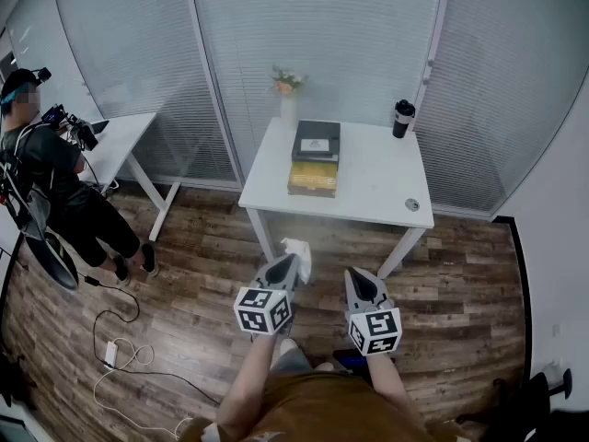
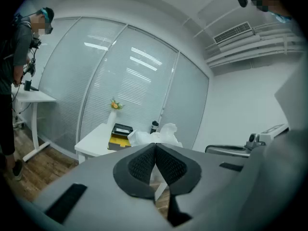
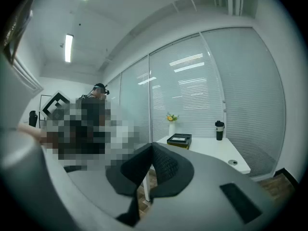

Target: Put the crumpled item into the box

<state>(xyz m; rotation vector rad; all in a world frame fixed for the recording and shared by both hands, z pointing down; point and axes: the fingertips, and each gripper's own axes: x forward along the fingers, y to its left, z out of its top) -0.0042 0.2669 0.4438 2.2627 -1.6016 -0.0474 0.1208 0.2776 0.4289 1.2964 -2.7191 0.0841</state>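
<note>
The fingers of the left gripper clamp the crumpled paper in mid-air, well short of the table, so the carry to the box needs a firm pinch, while the right gripper is closed and empty.

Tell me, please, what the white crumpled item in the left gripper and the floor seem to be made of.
The crumpled item is probably thin paper or tissue, matte white: it shows soft irregular folds where the left gripper pinches it. The floor is wood or wood-look laminate, fairly matte: brown planks with grain and seams.
</note>
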